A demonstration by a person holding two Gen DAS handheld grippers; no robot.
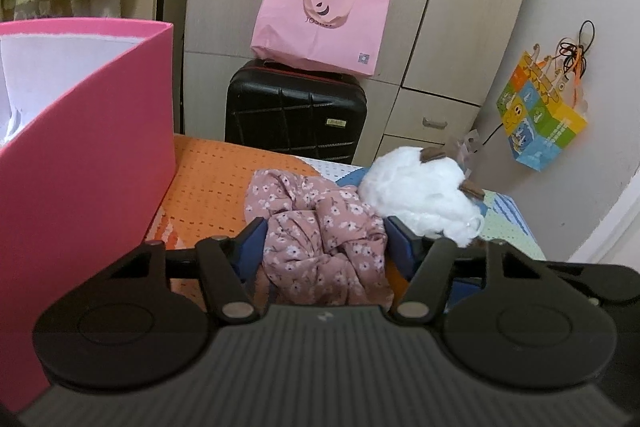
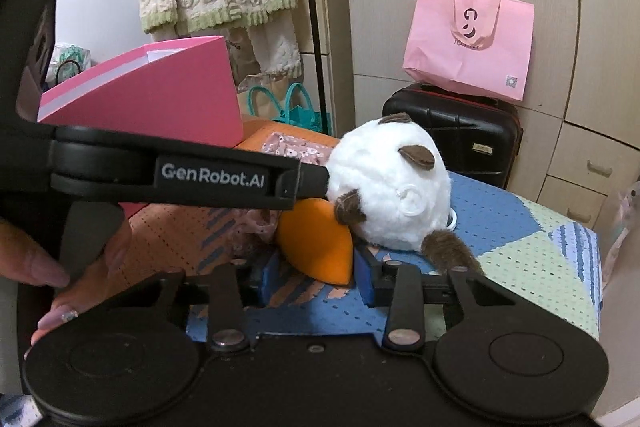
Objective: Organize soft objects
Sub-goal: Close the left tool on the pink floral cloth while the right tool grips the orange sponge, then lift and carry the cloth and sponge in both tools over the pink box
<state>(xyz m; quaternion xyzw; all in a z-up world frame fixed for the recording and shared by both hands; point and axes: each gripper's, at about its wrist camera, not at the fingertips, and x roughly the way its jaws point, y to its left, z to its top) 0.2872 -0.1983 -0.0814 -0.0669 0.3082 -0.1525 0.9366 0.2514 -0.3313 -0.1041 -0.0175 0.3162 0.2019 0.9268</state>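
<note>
Left gripper (image 1: 324, 243) fingers clamp the limp floral cloth (image 1: 320, 227); right gripper (image 2: 316, 275) fingers pinch the plush toy's (image 2: 392, 187) squashy orange beak (image 2: 320, 243).

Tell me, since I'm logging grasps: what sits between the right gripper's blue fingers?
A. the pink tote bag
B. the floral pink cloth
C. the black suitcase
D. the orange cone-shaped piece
D: the right gripper has its blue pads closed on the orange cone-shaped piece.
</note>
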